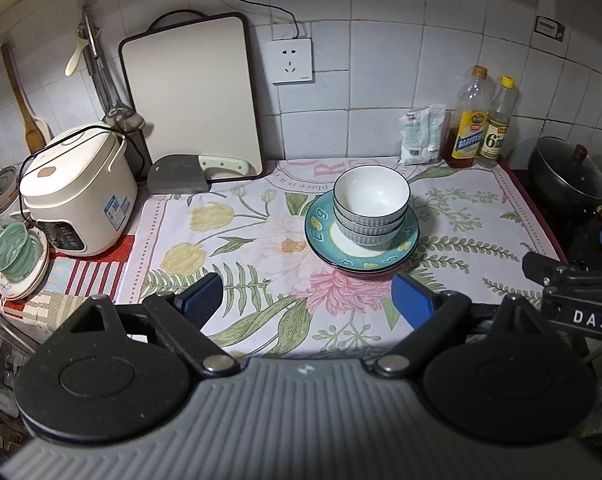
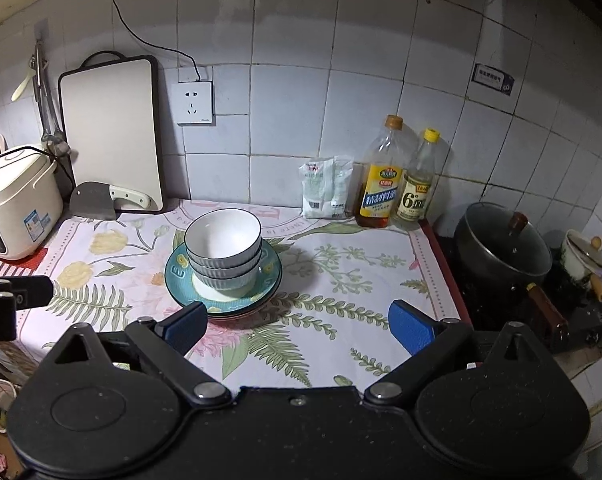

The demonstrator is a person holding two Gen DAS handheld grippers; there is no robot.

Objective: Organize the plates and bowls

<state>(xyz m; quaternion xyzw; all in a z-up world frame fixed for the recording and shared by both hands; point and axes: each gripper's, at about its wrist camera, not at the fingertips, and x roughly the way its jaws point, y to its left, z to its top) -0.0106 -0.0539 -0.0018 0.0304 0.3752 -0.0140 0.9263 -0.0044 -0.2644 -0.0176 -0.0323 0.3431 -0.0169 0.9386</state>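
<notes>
Bowls (image 1: 371, 204) nested three deep on stacked teal plates (image 1: 361, 254), mid floral cloth (image 1: 221, 264) | nesting keeps one compact, stable pile | left gripper (image 1: 307, 300) spread wide, holding nothing, just short of plates | right gripper (image 2: 297, 326) likewise spread, empty, beside stack | judgement: sorting looks finished.

- Left wrist view: looks forward and down over its own wide-set jaws, from the near edge of the desk (image 1: 205, 240) toward the tiled wall.
- Right wrist view: same heading, set further right, stove in frame.
- Shared: bowl stack (image 1: 371, 204) (image 2: 223, 254), cutting board (image 1: 193, 96) (image 2: 111, 132), bottles (image 1: 467, 120) (image 2: 381, 176).
</notes>
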